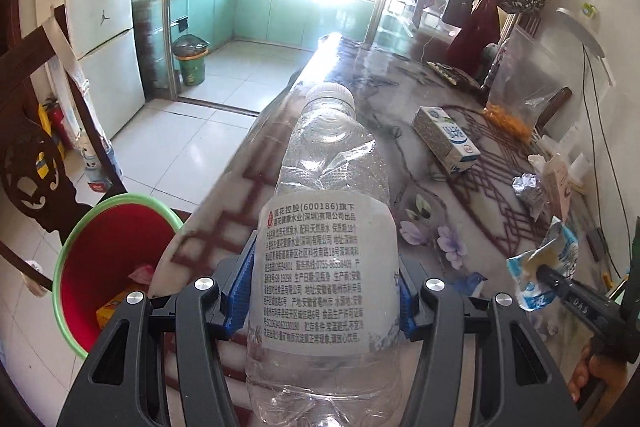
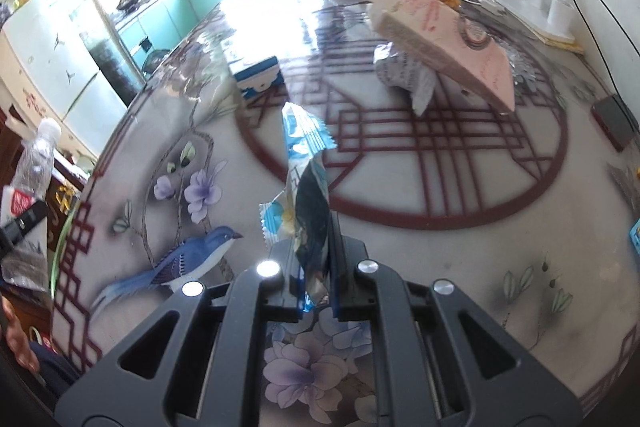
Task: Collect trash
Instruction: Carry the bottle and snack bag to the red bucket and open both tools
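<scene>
My left gripper (image 1: 323, 291) is shut on an empty clear plastic bottle (image 1: 326, 227) with a white cap and white label, held over the table's left edge. A red bin with a green rim (image 1: 80, 255) stands on the floor below left, with some trash inside. My right gripper (image 2: 316, 275) is shut on a blue and white snack wrapper (image 2: 306, 187), held above the table; the wrapper also shows in the left wrist view (image 1: 544, 263). The bottle shows at far left in the right wrist view (image 2: 36, 159).
On the patterned round table (image 2: 400, 247) lie a milk carton (image 1: 446, 139), crumpled foil (image 1: 528, 187), a pink carton (image 2: 444, 47) and a plastic bag with orange bits (image 1: 520, 95). A wooden chair (image 1: 36, 163) stands left, beside a fridge (image 1: 100, 19).
</scene>
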`<state>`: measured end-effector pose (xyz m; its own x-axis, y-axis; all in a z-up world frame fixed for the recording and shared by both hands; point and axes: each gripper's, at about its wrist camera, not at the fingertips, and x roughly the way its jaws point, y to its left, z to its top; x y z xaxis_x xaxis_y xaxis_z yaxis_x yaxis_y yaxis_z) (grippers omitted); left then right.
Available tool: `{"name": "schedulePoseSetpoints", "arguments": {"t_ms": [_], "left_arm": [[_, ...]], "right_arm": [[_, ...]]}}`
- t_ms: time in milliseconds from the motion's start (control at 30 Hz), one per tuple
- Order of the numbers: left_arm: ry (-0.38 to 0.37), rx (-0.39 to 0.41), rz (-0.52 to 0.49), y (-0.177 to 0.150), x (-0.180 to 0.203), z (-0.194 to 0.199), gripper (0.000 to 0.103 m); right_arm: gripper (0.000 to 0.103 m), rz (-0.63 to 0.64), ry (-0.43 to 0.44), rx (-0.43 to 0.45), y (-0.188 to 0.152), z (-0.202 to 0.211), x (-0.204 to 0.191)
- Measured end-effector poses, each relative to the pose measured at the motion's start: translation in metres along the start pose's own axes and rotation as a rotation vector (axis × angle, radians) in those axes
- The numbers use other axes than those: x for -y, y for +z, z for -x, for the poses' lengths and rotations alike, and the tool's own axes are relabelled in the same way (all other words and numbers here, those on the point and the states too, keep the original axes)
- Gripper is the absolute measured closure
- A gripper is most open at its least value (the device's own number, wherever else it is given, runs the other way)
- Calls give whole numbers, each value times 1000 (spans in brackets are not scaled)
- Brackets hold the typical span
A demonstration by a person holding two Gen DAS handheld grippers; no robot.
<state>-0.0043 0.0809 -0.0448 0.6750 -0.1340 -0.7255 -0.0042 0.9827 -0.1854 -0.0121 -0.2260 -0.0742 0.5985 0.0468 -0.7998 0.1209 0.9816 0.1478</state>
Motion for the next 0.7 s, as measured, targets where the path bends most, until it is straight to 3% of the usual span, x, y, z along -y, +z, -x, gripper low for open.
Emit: {"name": "schedulePoseSetpoints", "arguments": {"t_ms": [233, 433, 700], "left_arm": [[37, 49, -61, 8, -4, 13, 49], [58, 62, -20, 14, -29, 25, 49], [145, 67, 32, 12, -71, 36, 49]], "right_arm": [[94, 58, 29, 13, 0, 10, -26], [94, 108, 60, 42, 3, 21, -51], [94, 156, 116, 42, -1, 25, -84]]}}
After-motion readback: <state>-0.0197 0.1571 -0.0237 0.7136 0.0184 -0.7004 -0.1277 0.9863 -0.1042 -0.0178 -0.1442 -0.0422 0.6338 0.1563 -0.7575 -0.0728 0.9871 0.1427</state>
